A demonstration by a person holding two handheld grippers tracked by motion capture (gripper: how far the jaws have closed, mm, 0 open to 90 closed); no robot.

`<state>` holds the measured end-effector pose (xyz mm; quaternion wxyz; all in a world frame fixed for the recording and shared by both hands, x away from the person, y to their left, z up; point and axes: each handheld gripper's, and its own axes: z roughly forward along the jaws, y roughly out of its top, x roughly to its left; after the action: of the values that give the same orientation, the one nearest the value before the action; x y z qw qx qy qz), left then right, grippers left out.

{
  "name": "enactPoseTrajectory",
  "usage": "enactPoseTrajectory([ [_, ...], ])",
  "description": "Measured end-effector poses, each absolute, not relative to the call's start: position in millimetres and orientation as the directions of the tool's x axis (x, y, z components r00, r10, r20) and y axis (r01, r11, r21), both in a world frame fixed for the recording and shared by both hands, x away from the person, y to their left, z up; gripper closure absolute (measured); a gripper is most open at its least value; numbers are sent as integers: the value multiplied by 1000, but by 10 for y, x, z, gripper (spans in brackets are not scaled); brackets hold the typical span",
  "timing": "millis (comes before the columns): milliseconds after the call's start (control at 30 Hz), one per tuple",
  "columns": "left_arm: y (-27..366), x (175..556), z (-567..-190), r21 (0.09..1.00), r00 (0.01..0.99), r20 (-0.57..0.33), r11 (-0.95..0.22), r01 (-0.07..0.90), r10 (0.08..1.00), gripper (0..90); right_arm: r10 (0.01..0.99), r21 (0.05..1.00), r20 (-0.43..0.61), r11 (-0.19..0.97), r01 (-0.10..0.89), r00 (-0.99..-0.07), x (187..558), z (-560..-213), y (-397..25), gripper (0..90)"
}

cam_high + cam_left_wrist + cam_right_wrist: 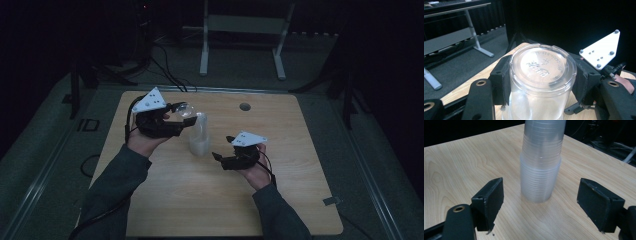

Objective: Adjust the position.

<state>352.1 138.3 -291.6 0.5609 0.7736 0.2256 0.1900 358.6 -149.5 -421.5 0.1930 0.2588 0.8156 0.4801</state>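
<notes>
The wooden table [165,210] bears a stack of clear plastic cups [199,136], standing upright just ahead of the right gripper [218,157], whose jaws are spread wide and empty; the left gripper [176,119] pinches one clear cup [541,82], base outward, lifted beside the stack's top.

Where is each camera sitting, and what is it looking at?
High view: sits above the table, looking forward and down; both forearms, the left tongs and the right tongs show.
Left gripper view: rides on the left tongs, looking along its jaws, shut on a clear cup; the other hand's grey plate shows behind.
Right gripper view: rides on the right tongs, looking along its open jaws at the stack of cups.
Shared: the high view also shows the stack of cups and the held cup.
</notes>
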Motion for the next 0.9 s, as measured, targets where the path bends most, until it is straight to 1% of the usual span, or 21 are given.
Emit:
enactPoseTrajectory([
  [633,1457,3549,-3174,957,826,-25,-225,182,563,409,585,884,-66,410,224,-809,3554,-4199,-1473,214],
  [900,1470,3559,-3249,957,825,-38,-218,193,564,409,583,883,-65,411,225,-810,3549,-4195,-1466,214],
])
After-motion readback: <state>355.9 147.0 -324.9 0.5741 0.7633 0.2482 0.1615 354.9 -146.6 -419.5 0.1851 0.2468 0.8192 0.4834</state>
